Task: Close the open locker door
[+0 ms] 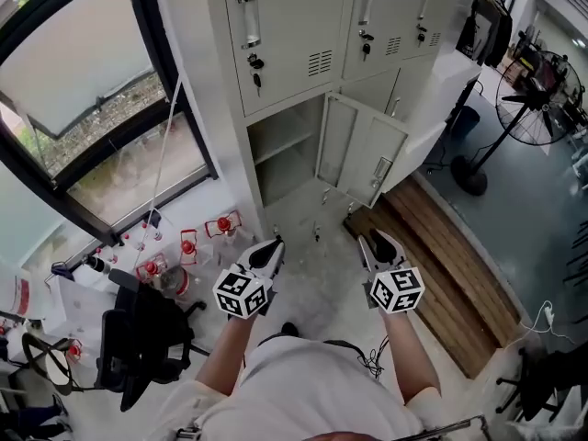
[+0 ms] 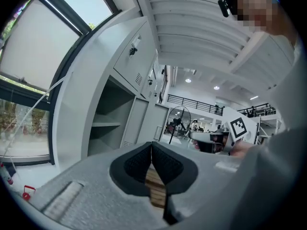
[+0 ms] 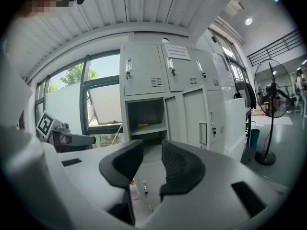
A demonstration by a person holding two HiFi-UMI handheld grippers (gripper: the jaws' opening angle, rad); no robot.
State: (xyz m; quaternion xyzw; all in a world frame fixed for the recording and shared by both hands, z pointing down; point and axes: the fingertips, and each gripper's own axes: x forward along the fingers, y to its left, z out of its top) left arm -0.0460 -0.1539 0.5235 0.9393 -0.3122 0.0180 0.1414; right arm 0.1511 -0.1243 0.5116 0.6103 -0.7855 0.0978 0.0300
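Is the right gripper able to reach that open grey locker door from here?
Probably yes, with a step closer: the right gripper, jaws open, points toward the open grey metal locker door but is apart from it, and nothing tall stands between them.

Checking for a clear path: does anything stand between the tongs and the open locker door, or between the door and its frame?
Nothing large: bare floor lies between left tongs, right tongs and the open locker door. A few small objects lie on the floor before the open compartment; whether the door clears them is unclear.
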